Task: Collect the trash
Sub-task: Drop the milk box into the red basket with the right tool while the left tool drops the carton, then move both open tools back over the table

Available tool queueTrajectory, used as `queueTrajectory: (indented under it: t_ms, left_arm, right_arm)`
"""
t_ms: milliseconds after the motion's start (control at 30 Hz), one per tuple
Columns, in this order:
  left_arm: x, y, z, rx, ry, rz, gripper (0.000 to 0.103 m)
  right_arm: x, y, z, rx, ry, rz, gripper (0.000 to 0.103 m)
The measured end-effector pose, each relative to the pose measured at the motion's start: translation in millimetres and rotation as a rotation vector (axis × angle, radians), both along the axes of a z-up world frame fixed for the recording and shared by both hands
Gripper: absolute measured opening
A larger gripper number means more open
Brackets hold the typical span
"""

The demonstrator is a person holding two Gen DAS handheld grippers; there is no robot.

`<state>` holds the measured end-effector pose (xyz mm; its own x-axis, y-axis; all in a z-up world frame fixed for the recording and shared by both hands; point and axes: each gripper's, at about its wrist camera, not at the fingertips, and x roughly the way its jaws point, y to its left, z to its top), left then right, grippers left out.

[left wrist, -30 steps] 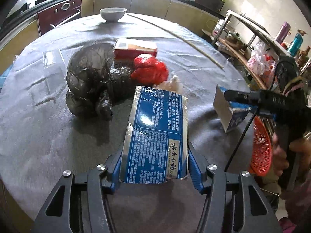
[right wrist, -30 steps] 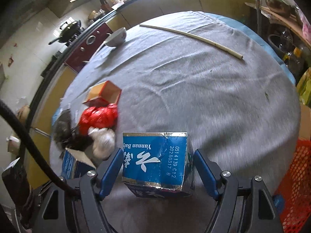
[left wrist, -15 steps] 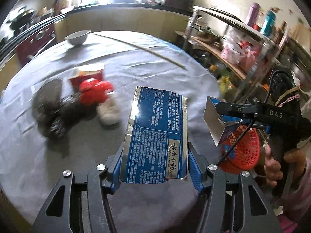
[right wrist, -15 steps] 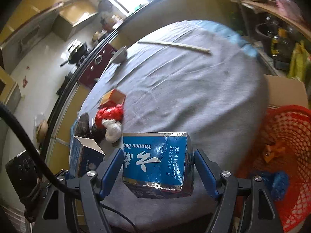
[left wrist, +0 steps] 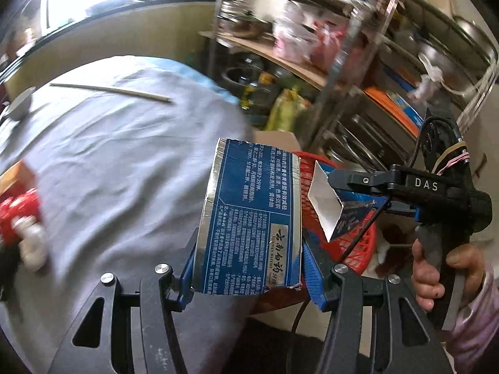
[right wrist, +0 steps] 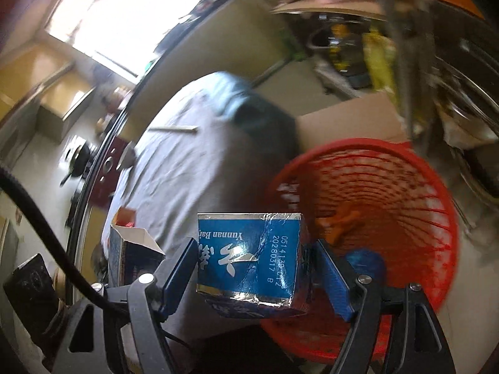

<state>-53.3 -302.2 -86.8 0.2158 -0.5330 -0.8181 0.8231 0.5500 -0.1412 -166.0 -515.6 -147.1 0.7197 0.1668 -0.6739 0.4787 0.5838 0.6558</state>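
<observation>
My left gripper (left wrist: 249, 246) is shut on a blue-and-silver carton (left wrist: 249, 205), held upright past the right edge of the round table (left wrist: 109, 155). My right gripper (right wrist: 254, 268) is shut on a second blue carton (right wrist: 246, 249), which hangs by the left rim of a red mesh basket (right wrist: 358, 143) on the floor. In the left wrist view that carton (left wrist: 330, 215) shows its open white flap in front of the basket (left wrist: 312, 205). The left gripper's carton (right wrist: 131, 249) appears at the lower left of the right wrist view. An orange scrap and a blue item lie in the basket.
A red bag (left wrist: 21, 212) and a white wad (left wrist: 31, 243) lie at the table's left, with a long stick (left wrist: 109, 90) and a bowl (left wrist: 18, 106) farther back. A cardboard box (right wrist: 349, 118) stands behind the basket. A cluttered metal rack (left wrist: 343, 62) fills the right side.
Both grippers swung right, off the table toward the red basket, each keeping its blue carton. The bags on the table slid to the left edge of view, and the basket now looms large.
</observation>
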Motion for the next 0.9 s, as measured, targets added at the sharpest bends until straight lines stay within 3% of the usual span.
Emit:
queueTrajectory:
  t_ms: [233, 400, 700, 900]
  left_arm:
    - [-16.1, -47.9, -10.2, 0.043, 0.013, -0.102, 0.063]
    - [-13.5, -39.1, -6.8, 0.044, -0.001, -0.080, 0.064]
    - [-1.3, 38.7, 16.4, 0.048, -0.100, 0.079, 0.065]
    - [9.0, 130.6, 26.4, 0.045, -0.141, 0.288, 0.066]
  right_arm:
    - [-36.0, -42.2, -17.3, 0.080, 0.028, -0.131, 0.079]
    - [-47.3, -54.7, -12.0, 0.063, 0.006, -0.181, 0.079]
    - [-22.6, -33.3, 7.5, 0.019, -0.058, -0.113, 0.079]
    - [13.4, 2.9, 21.4, -0.012, -0.081, 0.004, 0.079]
